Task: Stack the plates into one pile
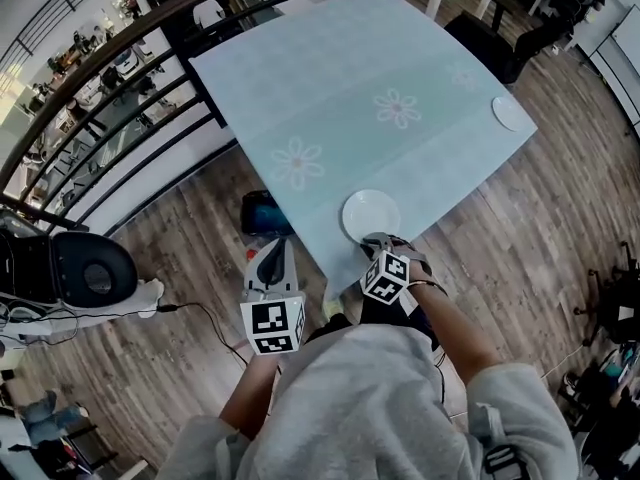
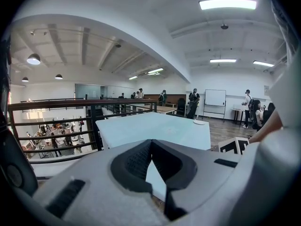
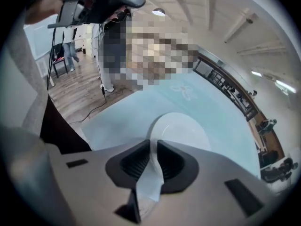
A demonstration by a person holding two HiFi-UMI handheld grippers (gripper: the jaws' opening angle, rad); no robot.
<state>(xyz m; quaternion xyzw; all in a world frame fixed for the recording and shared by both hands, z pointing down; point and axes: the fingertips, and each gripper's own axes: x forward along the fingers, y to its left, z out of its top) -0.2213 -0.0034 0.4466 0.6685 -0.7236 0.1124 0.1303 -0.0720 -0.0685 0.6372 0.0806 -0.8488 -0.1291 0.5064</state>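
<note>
A white plate [image 1: 368,213] lies flat near the front edge of the table with the pale blue flowered cloth [image 1: 350,88]. My right gripper [image 1: 376,238] points down at the plate's near rim. In the right gripper view the plate [image 3: 181,128] fills the space just past the right gripper [image 3: 154,145], whose jaws stand a narrow gap apart astride the rim. A second white plate [image 1: 508,113] sits at the table's far right corner, also small in the left gripper view [image 2: 199,122]. My left gripper [image 1: 270,253] hangs off the table's front left, over the floor; its tips [image 2: 151,147] meet with nothing between them.
A dark metal railing [image 1: 120,98] runs along the table's left side. A black chair [image 1: 90,268] and a cable [image 1: 200,313] are on the wooden floor at left, and a blue object [image 1: 265,211] lies by the table's corner. Several people [image 2: 194,102] stand far off.
</note>
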